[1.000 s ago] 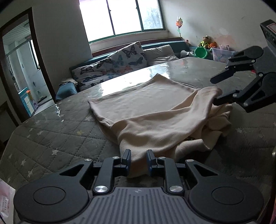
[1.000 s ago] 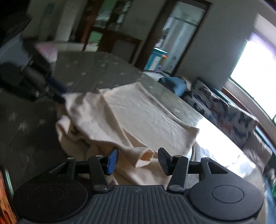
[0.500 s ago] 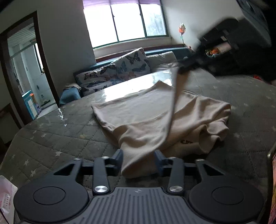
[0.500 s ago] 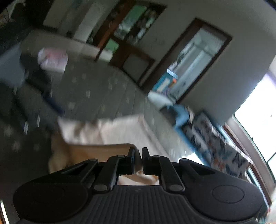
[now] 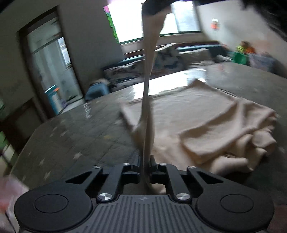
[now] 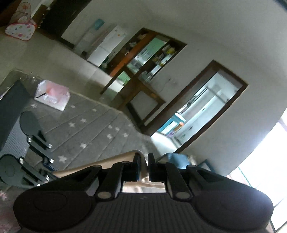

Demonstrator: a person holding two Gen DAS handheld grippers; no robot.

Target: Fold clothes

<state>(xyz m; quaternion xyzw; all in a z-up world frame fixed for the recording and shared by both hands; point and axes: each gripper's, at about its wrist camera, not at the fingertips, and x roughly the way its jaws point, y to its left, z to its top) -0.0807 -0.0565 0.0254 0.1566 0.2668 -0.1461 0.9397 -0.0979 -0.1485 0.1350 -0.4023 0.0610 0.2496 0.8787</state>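
- Left wrist view: the left gripper [image 5: 145, 161] is clamped on an edge of the cream garment [image 5: 206, 125]; its jaws have just been closing, and the cloth sits pinched between them.
- From that pinch a taut strip of the garment rises straight up the frame to a dark, blurred shape at the top edge, the right gripper [image 5: 156, 7]; how its jaws stand cannot be read here.
- The rest of the garment lies on the grey quilted cover [image 5: 71, 143] of the table, partly spread flat, with a bunched, rumpled mass toward the right.
- Behind the table are a sofa [image 5: 161, 59] with patterned cushions, a bright window [image 5: 129, 21], and a doorway [image 5: 52, 71] at left. Everything is motion-blurred.
- Right wrist view: the right gripper [image 6: 143, 166] is clenched on a fold of the cream garment [image 6: 111, 159], which shows between the fingers and runs off to the lower left below them.
- The left gripper [image 6: 38, 152] appears at the left edge, low over the star-printed cover [image 6: 89, 129].
- A pink tissue box [image 6: 52, 96] rests on the cover's far side.
- Beyond are a wooden shelf [image 6: 143, 59], a white fridge [image 6: 105, 50], and an open doorway [image 6: 202, 114].
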